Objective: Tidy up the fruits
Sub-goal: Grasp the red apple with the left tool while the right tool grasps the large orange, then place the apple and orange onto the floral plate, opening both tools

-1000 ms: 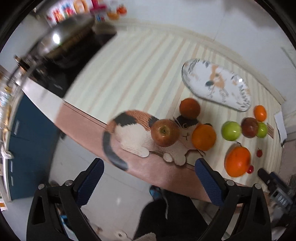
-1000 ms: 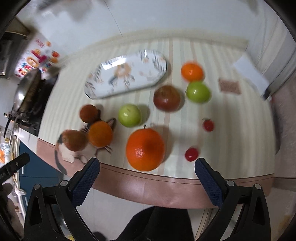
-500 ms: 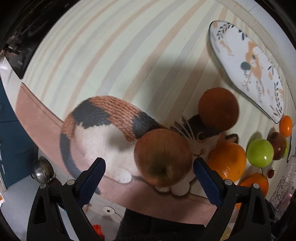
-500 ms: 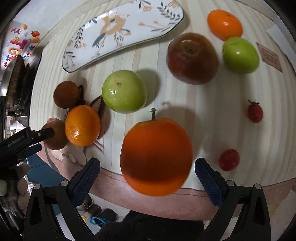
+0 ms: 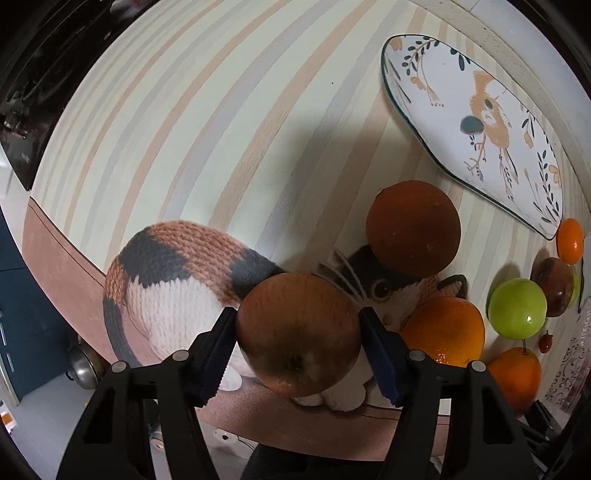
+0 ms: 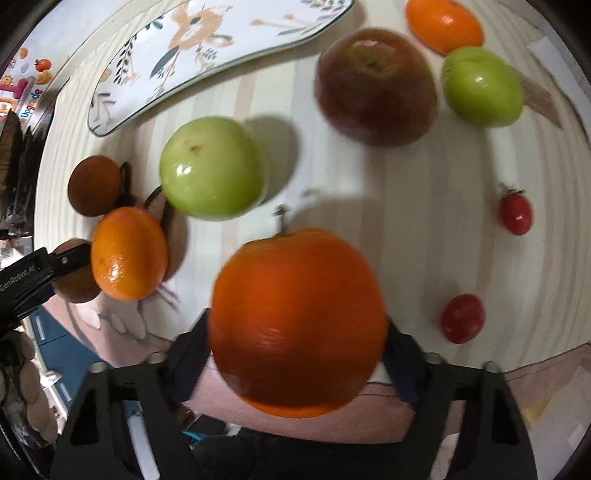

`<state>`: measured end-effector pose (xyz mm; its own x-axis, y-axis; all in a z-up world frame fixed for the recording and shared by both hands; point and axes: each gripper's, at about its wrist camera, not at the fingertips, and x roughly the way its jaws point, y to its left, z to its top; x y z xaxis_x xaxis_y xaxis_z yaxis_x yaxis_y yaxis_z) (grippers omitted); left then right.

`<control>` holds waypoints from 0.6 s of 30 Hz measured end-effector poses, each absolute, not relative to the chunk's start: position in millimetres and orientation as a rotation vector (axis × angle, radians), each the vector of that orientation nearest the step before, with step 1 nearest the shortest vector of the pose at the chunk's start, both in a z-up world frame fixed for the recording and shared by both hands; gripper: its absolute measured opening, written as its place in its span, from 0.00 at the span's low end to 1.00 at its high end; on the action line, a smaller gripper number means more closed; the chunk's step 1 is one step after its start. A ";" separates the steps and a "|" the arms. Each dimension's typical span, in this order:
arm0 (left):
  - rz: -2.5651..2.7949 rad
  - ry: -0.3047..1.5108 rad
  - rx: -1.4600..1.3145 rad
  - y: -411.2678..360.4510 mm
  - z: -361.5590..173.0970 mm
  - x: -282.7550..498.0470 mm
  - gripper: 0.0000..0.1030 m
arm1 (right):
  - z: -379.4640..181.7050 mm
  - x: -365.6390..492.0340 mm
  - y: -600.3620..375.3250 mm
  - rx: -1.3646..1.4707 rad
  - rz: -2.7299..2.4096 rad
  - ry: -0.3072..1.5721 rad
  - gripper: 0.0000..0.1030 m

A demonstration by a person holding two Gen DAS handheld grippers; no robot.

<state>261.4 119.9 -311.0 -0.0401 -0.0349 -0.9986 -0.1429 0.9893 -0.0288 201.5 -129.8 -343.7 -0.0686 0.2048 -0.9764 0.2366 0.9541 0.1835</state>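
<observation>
My left gripper (image 5: pixel 298 332) is shut on a red-brown apple (image 5: pixel 298 332) that rests on a knitted cat mat (image 5: pixel 173 280). My right gripper (image 6: pixel 297 343) is shut on a big orange (image 6: pixel 297 317) near the table's front edge. A white flowered plate (image 5: pixel 476 125) lies empty at the back; it also shows in the right wrist view (image 6: pixel 207 55). Loose on the table are a green apple (image 6: pixel 212 168), a dark red apple (image 6: pixel 376 86), a second green apple (image 6: pixel 482 86), a small orange (image 6: pixel 127 253) and a brown fruit (image 6: pixel 94 184).
Two cherry tomatoes (image 6: pixel 516 212) (image 6: pixel 462 317) lie right of the big orange. A tangerine (image 6: pixel 443 24) sits at the back right. The striped tablecloth (image 5: pixel 184 129) is bare to the left of the plate. A dark stove (image 5: pixel 29 92) stands at the far left.
Both grippers dropped toward the table and closed: the left one on the red-brown apple, the right one on the big orange. Before, both were open above the fruit.
</observation>
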 end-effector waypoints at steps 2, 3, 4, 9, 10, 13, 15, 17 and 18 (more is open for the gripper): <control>0.089 1.599 -0.124 117.7 -307.8 257.3 0.62 | -342.7 198.6 -129.7 0.354 -0.025 1.643 0.78; 0.088 1.592 -0.109 113.6 -307.6 257.5 0.62 | -341.5 197.4 -128.4 0.342 -0.027 1.642 0.78; 0.087 1.587 -0.104 112.7 -305.2 255.1 0.62 | -340.1 196.6 -129.9 0.336 -0.029 1.639 0.78; 0.065 1.557 -0.090 106.0 -284.8 234.3 0.62 | -323.0 191.4 -134.9 0.341 -0.002 1.619 0.78; 0.055 1.549 -0.096 107.8 -278.3 226.9 0.62 | -316.9 192.2 -134.3 0.344 0.010 1.608 0.78; 0.021 1.522 -0.118 107.2 -249.5 218.1 0.62 | -300.6 197.4 -131.9 0.357 0.046 1.578 0.78; -0.010 1.495 -0.127 103.2 -225.0 215.9 0.62 | -284.7 201.6 -127.3 0.363 0.075 1.549 0.78; -0.046 1.471 -0.140 99.2 -201.7 219.2 0.62 | -266.5 208.8 -126.7 0.382 0.101 1.515 0.78; -0.060 1.465 -0.143 108.0 -197.3 225.0 0.62 | -257.8 213.5 -128.0 0.393 0.113 1.498 0.78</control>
